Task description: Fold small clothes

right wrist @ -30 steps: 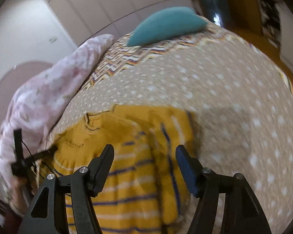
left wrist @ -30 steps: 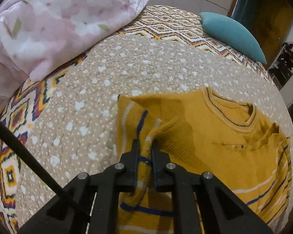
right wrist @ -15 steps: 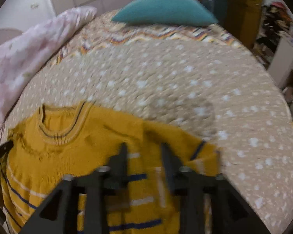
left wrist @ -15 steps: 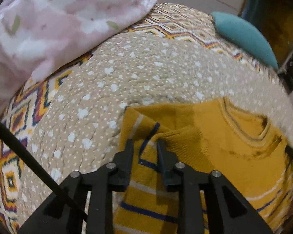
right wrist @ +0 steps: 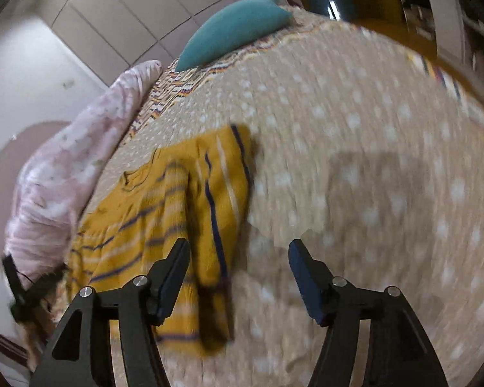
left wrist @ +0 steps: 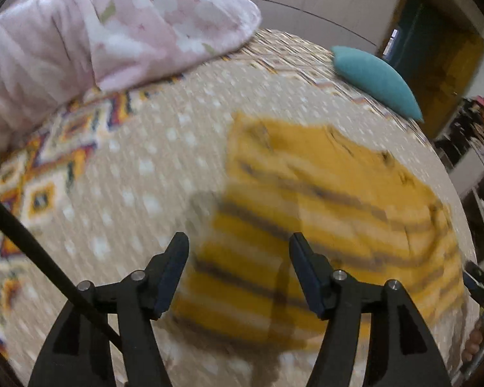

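Striped sweater (right wrist: pixel 164 225) lies flat, collar toward pillow (right wrist: pixel 232 29).

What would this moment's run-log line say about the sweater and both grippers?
sweater: lying on bedspread, sleeves folded in | left gripper: jaws just opened, empty | right gripper: jaws just reopened, empty | views blurred

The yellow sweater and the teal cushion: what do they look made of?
The sweater looks like soft knit, probably cotton or acrylic yarn: matte, ribbed collar, woven-in navy and white stripes. The cushion looks like smooth matte fabric over stuffing; its weave is too blurred to tell.
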### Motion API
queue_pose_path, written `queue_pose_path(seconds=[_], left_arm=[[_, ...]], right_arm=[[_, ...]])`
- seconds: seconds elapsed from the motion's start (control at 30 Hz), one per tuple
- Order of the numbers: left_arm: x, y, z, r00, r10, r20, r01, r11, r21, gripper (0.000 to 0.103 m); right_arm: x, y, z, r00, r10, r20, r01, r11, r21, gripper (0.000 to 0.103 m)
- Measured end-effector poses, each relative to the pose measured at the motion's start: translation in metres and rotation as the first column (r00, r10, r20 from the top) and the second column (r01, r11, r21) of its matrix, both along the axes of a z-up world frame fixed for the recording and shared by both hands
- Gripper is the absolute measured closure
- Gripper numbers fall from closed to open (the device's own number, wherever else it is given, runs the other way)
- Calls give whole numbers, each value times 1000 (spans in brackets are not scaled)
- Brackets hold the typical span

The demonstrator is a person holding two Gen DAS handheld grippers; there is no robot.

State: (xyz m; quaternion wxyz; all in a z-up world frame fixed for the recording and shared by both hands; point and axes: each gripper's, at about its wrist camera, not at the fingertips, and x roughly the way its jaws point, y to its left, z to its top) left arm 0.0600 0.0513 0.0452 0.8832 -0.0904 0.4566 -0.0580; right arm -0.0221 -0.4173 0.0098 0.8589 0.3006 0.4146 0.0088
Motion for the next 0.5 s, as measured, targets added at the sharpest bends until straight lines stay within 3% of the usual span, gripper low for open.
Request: queue_pose_path(seconds=[0.17, 0.23, 0.3, 0.37, 0.5], left_arm=[[-9, -11, -29, 999, 9, 45, -10, 1000, 26, 38], [-11, -9, -31, 998, 15, 61, -16, 1000, 17, 37], [-14, -7, -32, 997, 11, 71, -11, 1000, -4, 34], [-15, -3, -33, 997, 13, 75, -10, 999, -37, 34], [-17, -1, -34, 997, 15, 76, -10, 998, -63, 34]], right_arm=[[-15, 31, -2, 998, 5, 66, -7, 999, 39, 35], [-13, 45, 0, 998, 19, 64, -19, 1000, 5, 39], [-3, 63, -2, 994, 105, 16, -104, 991, -85, 89], [-1, 69, -4, 994, 103, -25, -106, 977, -186, 94], [-8, 54, -7, 998, 17, -55, -28, 978, -209, 92]])
